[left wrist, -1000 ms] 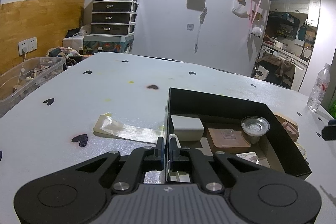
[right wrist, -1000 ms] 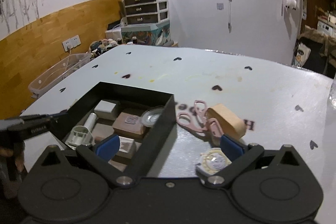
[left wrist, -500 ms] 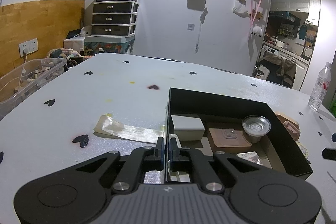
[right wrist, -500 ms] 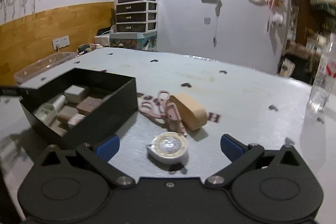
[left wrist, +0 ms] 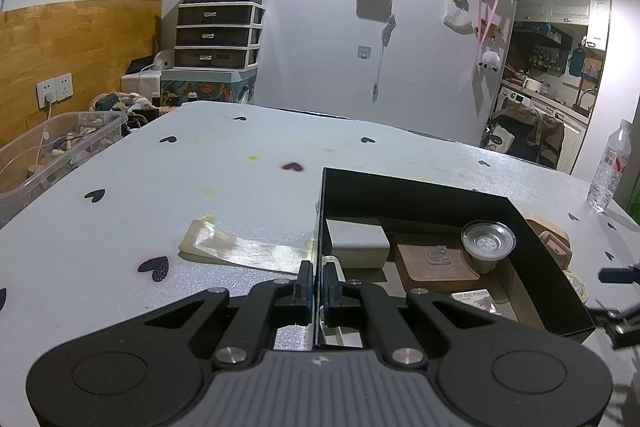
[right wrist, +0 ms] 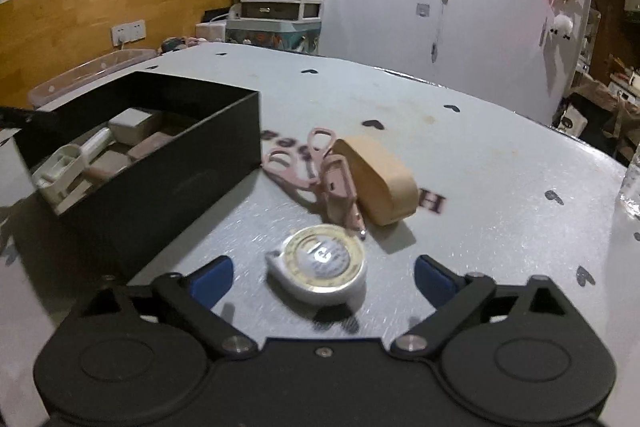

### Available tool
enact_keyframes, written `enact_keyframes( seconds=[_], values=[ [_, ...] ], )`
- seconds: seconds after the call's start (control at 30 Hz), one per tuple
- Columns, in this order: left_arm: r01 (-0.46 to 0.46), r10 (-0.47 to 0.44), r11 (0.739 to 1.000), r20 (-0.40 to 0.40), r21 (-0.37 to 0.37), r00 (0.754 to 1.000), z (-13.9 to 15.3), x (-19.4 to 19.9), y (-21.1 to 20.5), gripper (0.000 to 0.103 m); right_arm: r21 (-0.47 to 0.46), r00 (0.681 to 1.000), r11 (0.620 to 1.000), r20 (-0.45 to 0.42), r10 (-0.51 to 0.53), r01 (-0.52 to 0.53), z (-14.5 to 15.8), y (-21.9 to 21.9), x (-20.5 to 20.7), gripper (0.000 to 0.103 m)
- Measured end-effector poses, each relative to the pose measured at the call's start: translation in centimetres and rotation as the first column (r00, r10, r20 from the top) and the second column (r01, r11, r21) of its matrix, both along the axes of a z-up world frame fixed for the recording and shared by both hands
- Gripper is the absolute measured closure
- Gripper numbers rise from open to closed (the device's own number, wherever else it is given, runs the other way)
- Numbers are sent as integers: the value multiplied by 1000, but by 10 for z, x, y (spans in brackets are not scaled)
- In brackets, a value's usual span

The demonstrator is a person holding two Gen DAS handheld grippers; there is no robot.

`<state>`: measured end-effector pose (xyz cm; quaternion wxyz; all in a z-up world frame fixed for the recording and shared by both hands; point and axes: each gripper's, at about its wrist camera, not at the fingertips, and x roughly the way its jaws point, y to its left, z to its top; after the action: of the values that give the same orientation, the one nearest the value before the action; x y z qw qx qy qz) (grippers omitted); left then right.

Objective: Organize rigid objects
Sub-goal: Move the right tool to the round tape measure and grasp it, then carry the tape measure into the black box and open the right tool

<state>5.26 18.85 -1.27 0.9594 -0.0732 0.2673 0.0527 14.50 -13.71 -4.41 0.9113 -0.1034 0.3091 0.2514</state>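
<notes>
A black box [left wrist: 400, 193] stands on the white table, and my left gripper [left wrist: 316, 283] is shut on its left wall. Inside lie a grey case [left wrist: 356, 243], a brown block [left wrist: 434, 261] and a clear lidded cup [left wrist: 488, 241]. To the right of the box [right wrist: 172, 179], a round white-and-yellow tape measure [right wrist: 322, 265] lies on the table. My right gripper [right wrist: 323, 275] is low over it, jaws closing with the tape measure between the blue pads [right wrist: 212, 275], which stand apart from it. Pink scissors [right wrist: 304, 167] and a tan oval case [right wrist: 376, 179] lie just beyond.
A strip of clear tape [left wrist: 240, 247] lies left of the box. A water bottle [left wrist: 610, 167] stands at the table's far right edge. A clear plastic bin [left wrist: 52, 151] sits off the table's left side. Drawers and a wall stand behind.
My right gripper has sunk toward the table and shifted right, from over the box edge to around the tape measure, and its jaws have narrowed a little. The left gripper has not moved.
</notes>
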Motion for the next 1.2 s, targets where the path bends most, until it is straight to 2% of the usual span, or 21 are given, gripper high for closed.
enact_keyframes(
  seconds=[0.1, 0.17, 0.33, 0.4, 0.47, 0.7, 0.97, 1.07, 1.2],
  values=[
    [0, 0, 1000, -1, 0, 1000, 0, 0, 0, 99, 18, 999, 1000, -38, -11, 11, -4, 0, 13, 22],
    [0, 0, 1000, -1, 0, 1000, 0, 0, 0, 99, 32, 998, 999, -63, -3, 5, -7, 2, 17, 24],
    [0, 0, 1000, 0, 1, 1000, 0, 0, 0, 99, 9, 999, 1000, -30, 25, -25, -7, 6, 12, 30],
    [0, 0, 1000, 0, 2, 1000, 0, 0, 0, 99, 22, 999, 999, -28, 44, -43, -7, 6, 12, 39],
    [-1, 1, 1000, -1, 3, 1000, 0, 0, 0, 99, 28, 998, 998, -29, 52, -51, -7, 5, 12, 41],
    [0, 0, 1000, 0, 1, 1000, 0, 0, 0, 99, 53, 995, 995, -44, 89, -87, 4, 5, 0, 42],
    [-1, 1, 1000, 0, 3, 1000, 0, 0, 0, 99, 172, 973, 958, 16, 228, -228, 61, 21, -26, 42],
    [-1, 1, 1000, 0, 2, 1000, 0, 0, 0, 99, 231, 960, 934, -7, 280, -271, 79, 41, -21, 42],
    [1, -1, 1000, 0, 0, 1000, 1, 0, 0, 99, 279, 946, 918, -82, 315, -282, 86, 74, -7, 42]
  ],
)
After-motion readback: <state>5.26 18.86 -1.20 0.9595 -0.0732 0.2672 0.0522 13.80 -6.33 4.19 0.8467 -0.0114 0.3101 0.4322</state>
